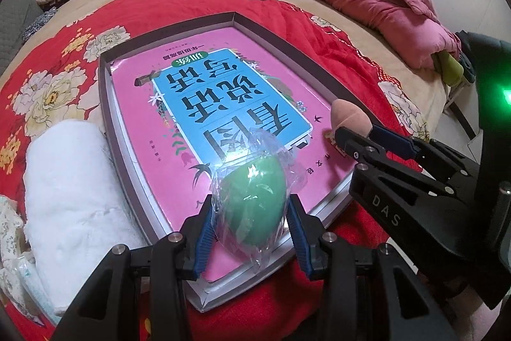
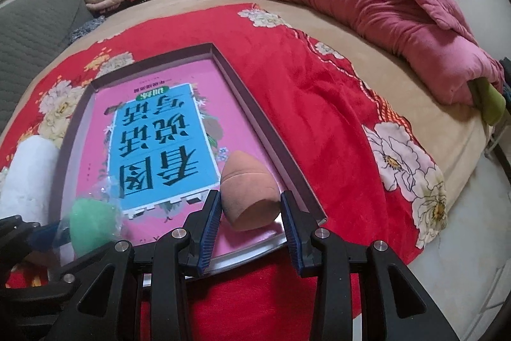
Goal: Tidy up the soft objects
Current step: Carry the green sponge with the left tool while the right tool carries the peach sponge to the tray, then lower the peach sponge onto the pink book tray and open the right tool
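Sponges both in hand over tray, none yet set down. Left gripper clamped on green sponge, loose clear wrap crumpled above and below the pads. Right gripper around tan sponge; left pad appears to touch, right pad close, full contact not certain from the wrist view. Tan sponge tip seen poking past the right fingers in the left view, near the tray's right wall. Book lying flat in the tray, filling most of the floor. Rolled white towel just outside the tray's left wall.

Judged step: placing both sponges in the tray. Advised: lower until each sponge rests on the book before letting go; keep the two apart, green at near left, tan at near right; release slowly, since the wrap may cling to a pad; keep clear of the tray walls.
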Demonstrator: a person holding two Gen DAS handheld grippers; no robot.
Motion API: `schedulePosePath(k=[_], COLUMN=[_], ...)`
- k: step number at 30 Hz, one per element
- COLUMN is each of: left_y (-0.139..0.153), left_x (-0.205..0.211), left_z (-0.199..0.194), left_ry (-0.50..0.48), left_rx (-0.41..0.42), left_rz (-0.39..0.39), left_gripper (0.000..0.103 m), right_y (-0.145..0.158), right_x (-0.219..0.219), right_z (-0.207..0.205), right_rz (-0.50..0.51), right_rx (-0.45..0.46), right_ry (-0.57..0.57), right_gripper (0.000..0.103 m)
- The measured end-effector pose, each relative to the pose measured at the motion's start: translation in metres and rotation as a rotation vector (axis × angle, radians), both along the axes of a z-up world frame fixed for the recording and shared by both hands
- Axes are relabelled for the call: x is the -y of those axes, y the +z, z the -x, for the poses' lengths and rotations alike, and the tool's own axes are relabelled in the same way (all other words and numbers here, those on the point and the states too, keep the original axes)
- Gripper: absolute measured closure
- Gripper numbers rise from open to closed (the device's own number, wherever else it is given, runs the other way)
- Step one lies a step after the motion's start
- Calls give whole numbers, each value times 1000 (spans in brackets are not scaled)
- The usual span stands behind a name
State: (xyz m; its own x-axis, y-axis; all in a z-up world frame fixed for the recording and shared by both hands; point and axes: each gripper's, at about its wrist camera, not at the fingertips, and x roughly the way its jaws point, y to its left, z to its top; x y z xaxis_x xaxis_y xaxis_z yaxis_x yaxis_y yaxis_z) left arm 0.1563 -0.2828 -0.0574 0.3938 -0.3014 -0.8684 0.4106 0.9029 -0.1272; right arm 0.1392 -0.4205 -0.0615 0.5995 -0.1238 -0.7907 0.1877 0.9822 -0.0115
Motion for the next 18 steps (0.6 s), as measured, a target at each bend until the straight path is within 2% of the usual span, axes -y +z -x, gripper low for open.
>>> schedulePosePath(k=[7,18], left_y=[-2,-6], left_x=[1,7], left_z=[-1,-2], left_ry=[0,-22], left_rx=[-6,-39], left_rz=[-4,-57], left_gripper=[59,59], right_y=[0,9], right_x=[1,9], right_z=[2,18], right_rz=[-5,-51], right_rx=[11,82], right_ry=[-2,-15], right_gripper=[63,50])
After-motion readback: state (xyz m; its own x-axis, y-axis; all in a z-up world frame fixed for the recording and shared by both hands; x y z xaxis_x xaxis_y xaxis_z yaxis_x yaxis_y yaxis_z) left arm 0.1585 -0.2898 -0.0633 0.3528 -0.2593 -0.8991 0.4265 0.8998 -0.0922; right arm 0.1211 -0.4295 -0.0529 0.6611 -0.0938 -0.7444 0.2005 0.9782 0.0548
